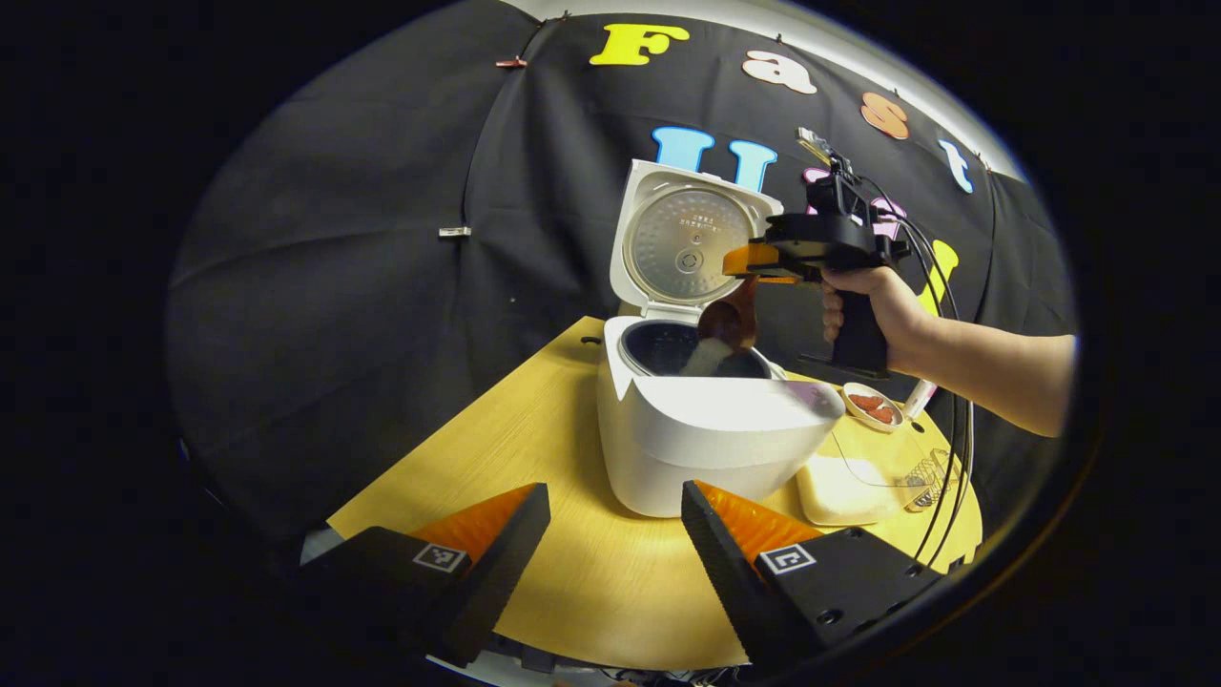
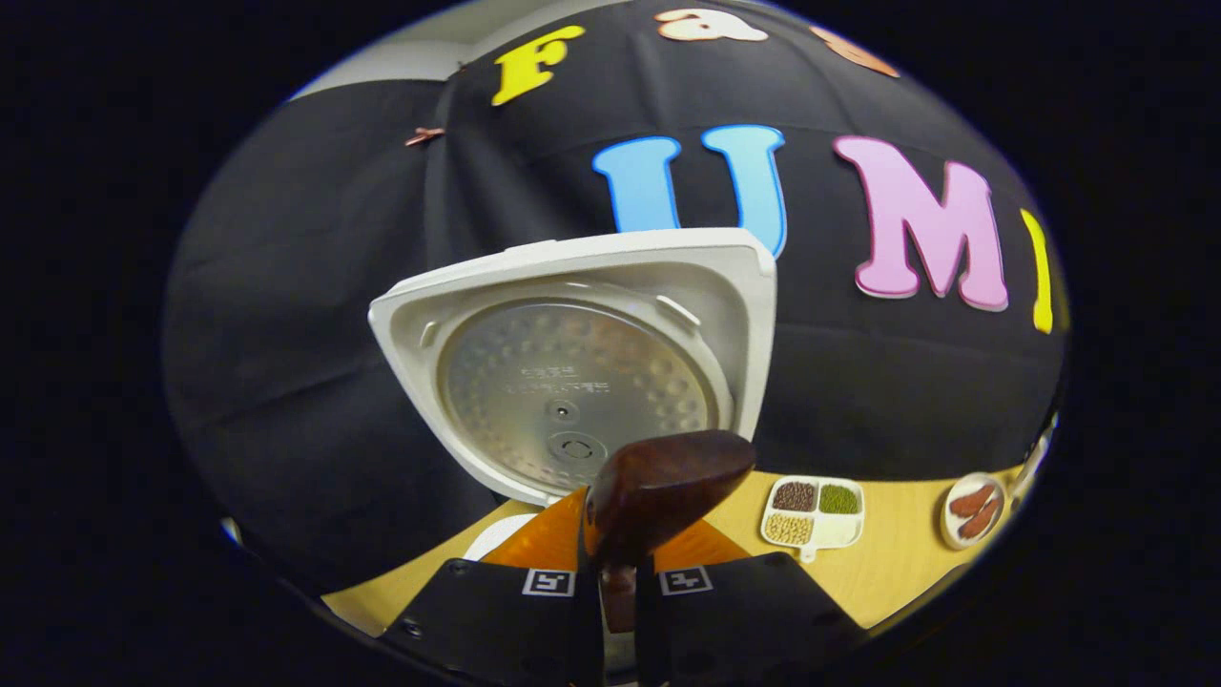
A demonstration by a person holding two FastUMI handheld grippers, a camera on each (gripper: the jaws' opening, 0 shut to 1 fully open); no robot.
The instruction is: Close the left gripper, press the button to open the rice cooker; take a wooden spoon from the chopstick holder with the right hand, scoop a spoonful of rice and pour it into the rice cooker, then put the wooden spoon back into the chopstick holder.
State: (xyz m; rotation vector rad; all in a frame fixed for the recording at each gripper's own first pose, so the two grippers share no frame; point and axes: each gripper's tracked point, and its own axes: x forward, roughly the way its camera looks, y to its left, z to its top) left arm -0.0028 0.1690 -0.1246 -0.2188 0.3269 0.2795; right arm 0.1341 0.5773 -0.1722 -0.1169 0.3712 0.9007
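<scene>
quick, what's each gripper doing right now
Left tongs: open, holding nothing, in front of the cooker.
Right tongs: shut on the spoon, tipped over the open cooker.

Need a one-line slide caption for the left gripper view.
Right gripper tips the wooden spoon, pouring rice into the open rice cooker.

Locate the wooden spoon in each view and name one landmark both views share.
Left gripper view: the wooden spoon is right of centre, tipped over the open rice cooker, held by the right gripper.
Right gripper view: bottom centre, its bowl just above that gripper's own fingers.
Shared landmark: the cooker's raised lid.
</scene>
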